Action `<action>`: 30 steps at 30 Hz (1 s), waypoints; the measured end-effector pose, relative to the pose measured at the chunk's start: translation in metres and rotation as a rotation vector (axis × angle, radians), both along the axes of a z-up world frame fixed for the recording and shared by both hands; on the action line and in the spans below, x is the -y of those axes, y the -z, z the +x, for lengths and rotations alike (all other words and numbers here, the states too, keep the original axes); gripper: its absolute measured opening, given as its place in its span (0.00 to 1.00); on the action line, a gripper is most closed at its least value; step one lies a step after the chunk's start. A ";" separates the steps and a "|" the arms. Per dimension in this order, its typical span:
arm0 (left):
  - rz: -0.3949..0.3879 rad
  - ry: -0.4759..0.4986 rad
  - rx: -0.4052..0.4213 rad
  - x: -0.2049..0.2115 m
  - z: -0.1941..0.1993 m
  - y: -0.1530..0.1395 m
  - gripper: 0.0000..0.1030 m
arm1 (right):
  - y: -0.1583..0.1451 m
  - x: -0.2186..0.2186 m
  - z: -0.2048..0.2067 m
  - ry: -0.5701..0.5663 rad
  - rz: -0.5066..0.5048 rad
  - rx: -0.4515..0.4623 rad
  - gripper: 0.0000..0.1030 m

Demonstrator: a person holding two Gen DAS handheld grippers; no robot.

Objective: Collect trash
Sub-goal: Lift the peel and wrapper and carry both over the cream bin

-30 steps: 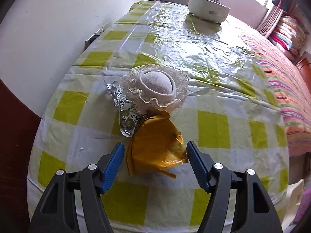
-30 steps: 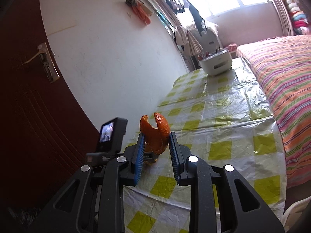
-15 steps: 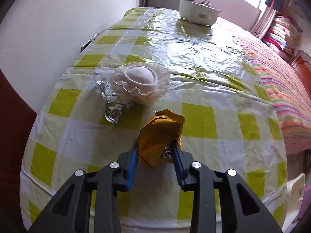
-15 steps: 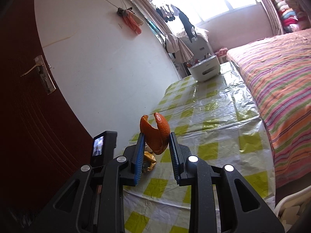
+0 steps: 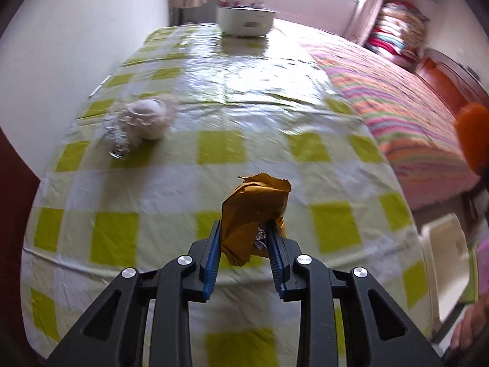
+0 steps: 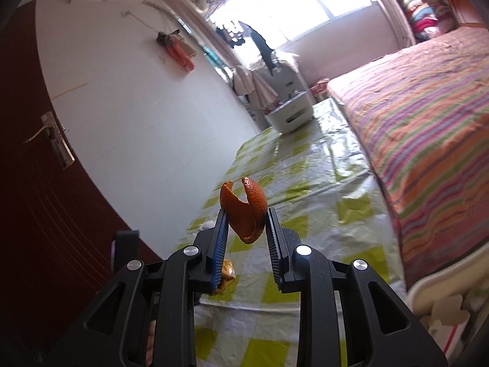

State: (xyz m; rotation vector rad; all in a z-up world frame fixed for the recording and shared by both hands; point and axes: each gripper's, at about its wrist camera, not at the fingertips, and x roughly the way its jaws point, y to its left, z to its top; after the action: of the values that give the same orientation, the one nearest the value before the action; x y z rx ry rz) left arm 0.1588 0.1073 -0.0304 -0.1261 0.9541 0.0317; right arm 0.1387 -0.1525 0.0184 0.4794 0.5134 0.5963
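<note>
My left gripper point(image 5: 244, 226) has a crumpled yellow snack wrapper point(image 5: 256, 202) between its blue pads, held clear above the checked tablecloth point(image 5: 171, 183); its jaws are still closing on it. My right gripper point(image 6: 247, 214) is shut on a curled orange peel point(image 6: 255, 202), held up in the air over the table's near end. That peel point(image 5: 473, 140) shows at the right edge of the left wrist view. Below the right gripper, a corner of the yellow wrapper point(image 6: 227, 270) is visible.
A white lace-trimmed cap-like object point(image 5: 148, 117) and a crumpled silvery wrapper point(image 5: 119, 140) lie on the table's left side. A white pot point(image 5: 244, 20) stands at the far end. A striped bed point(image 5: 412, 113) borders the right; a white plastic object point(image 5: 443, 244) sits below the table's right corner.
The left gripper closed on the yellow wrapper, lifted it off the cloth and carried it right, away from the lace object. The right gripper, still holding the peel, shifted and tilted.
</note>
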 end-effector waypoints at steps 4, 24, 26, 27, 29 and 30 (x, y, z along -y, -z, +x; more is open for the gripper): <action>0.008 0.075 0.001 0.026 -0.013 -0.002 0.27 | 0.010 0.023 -0.012 0.063 0.007 -0.009 0.24; 0.018 0.389 0.023 0.150 -0.053 -0.026 0.27 | 0.045 0.153 -0.073 0.608 -0.079 -0.046 0.26; 0.021 0.408 0.029 0.159 -0.056 -0.029 0.27 | 0.047 0.164 -0.076 0.632 -0.072 -0.052 0.27; 0.020 0.419 0.028 0.164 -0.057 -0.029 0.27 | 0.048 0.168 -0.077 0.634 -0.069 -0.056 0.27; 0.020 0.438 0.028 0.173 -0.059 -0.030 0.27 | 0.050 0.173 -0.076 0.639 -0.071 -0.069 0.35; 0.023 0.447 0.027 0.178 -0.059 -0.031 0.27 | 0.051 0.176 -0.076 0.645 -0.071 -0.071 0.42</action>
State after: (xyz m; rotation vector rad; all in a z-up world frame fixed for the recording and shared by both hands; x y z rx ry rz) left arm 0.0996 -0.0709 0.0001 0.1098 0.9372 -0.3700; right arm 0.0627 -0.3282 -0.0326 0.5644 0.4140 -0.0568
